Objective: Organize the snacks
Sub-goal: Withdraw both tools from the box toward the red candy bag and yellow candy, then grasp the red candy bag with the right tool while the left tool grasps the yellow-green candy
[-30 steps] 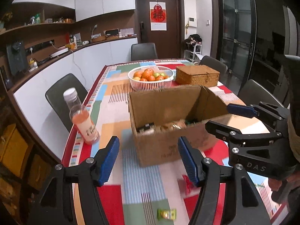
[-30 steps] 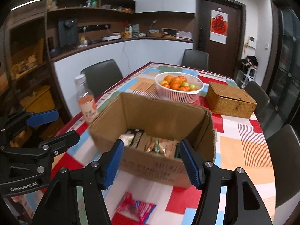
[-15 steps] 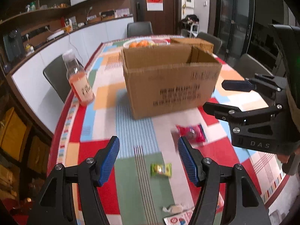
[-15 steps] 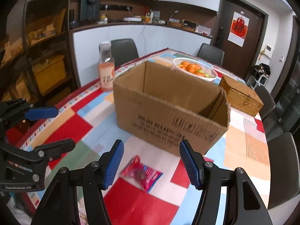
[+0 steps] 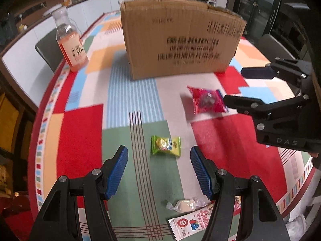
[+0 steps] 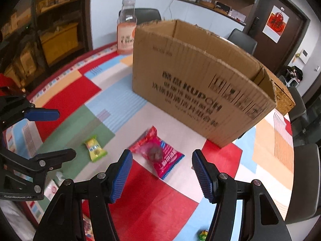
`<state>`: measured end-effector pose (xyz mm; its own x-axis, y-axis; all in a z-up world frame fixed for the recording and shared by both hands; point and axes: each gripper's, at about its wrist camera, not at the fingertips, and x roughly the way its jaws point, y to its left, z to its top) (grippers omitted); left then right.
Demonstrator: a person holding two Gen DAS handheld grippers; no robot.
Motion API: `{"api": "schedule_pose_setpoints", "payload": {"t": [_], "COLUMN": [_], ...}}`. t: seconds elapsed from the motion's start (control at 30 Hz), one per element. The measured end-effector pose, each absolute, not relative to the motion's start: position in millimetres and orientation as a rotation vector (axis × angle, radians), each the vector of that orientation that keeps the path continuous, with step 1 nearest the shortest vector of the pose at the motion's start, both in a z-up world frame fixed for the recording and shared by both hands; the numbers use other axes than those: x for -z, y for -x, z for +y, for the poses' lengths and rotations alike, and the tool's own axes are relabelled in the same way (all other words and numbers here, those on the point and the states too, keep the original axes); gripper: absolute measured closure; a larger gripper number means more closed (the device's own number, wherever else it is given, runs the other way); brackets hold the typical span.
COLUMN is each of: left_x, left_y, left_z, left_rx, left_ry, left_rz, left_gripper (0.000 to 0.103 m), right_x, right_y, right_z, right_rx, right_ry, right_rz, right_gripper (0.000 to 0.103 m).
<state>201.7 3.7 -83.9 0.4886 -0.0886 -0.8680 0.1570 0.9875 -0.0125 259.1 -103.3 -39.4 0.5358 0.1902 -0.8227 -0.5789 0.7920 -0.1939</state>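
Well, open left tongs (image 5: 159, 167) seemingly above green snack (image 5: 165, 145), table edge (image 5: 34, 140) near.

patterned table (image 5: 80, 136), cardboard box (image 5: 180, 40), bottle (image 5: 70, 44), seemingly snack packets (image 5: 166, 145)

My left wrist camera looks steeply down along my left tool (image 5: 158, 172) at the near table (image 5: 80, 132), cardboard box (image 5: 180, 38) at twelve o'clock. My right wrist camera shares that box (image 6: 196, 80) and the red packet (image 6: 158, 154), each view catching the other tool.
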Motion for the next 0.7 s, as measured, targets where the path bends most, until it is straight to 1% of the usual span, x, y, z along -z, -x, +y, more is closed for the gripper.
{"api": "schedule_pose_setpoints", "payload": {"t": [0.37, 0.63, 0.7], "left_x": [117.3, 125.2, 127.2], "left_y": [-218.3, -227.4, -228.4], "left_z": [-3.6, -5.6, -7.2], "left_rx": [0.149, 0.142, 0.141], "left_ry": [-0.08, -0.07, -0.07], "left_rz": [1.127, 1.129, 1.134], "left_gripper": [0.04, 0.04, 0.042], "right_x": [68.7, 84.1, 86.6], "right_y": [-274.2, -291.7, -296.6], "right_z": [-100.8, -93.4, -93.7], "right_rx": [-0.491, -0.521, -0.524], "right_ry": [0.558, 0.594, 0.585], "right_rz": [0.954, 0.986, 1.0], "right_gripper": [0.041, 0.041, 0.04]}}
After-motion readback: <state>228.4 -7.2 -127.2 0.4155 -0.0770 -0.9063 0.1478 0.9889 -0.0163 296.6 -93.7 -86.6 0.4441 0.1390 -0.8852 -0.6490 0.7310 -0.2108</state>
